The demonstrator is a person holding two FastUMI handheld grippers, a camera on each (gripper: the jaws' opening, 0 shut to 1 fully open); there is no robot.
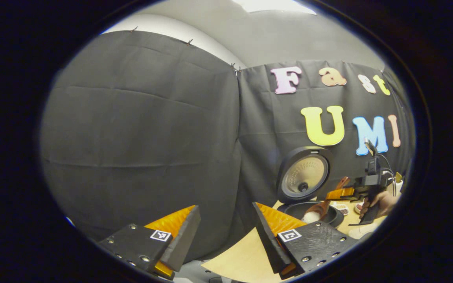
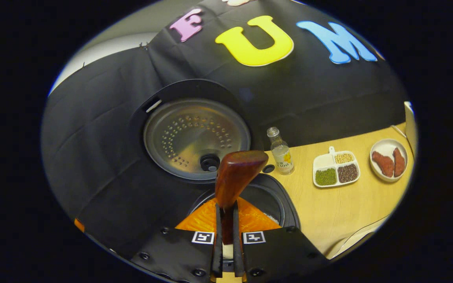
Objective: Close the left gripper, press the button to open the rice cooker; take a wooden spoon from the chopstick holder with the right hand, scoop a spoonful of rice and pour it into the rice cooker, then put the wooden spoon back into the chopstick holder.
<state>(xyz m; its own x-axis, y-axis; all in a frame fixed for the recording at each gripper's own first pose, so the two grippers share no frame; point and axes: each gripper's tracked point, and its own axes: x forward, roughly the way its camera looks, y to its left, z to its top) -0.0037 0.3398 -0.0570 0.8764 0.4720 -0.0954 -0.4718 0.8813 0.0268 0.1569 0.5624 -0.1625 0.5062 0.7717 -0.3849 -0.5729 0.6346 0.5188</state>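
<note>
The rice cooker [image 2: 171, 196] stands with its lid [image 2: 197, 137] raised and the inner pot [image 2: 267, 198] uncovered. My right gripper [image 2: 226, 224] is shut on the wooden spoon [image 2: 237, 175], whose handle end sticks up past the fingers over the pot; its bowl is hidden below. In the left gripper view the spoon [image 1: 323, 208] slants down into the cooker's pot [image 1: 330, 214] with white rice [image 1: 310, 217] at its bowl, held by the right gripper [image 1: 342, 193] and a hand [image 1: 383, 201]. My left gripper [image 1: 224, 232] is open and holds nothing, well left of the cooker [image 1: 303, 177].
On the wooden table [image 2: 340, 212], right of the cooker, stand a small clear bottle [image 2: 281, 154], a divided white dish [image 2: 334, 169] of beans and grains, and a round plate [image 2: 387, 159] with reddish-brown pieces. The table's near edge [image 1: 242, 259] lies under my left gripper.
</note>
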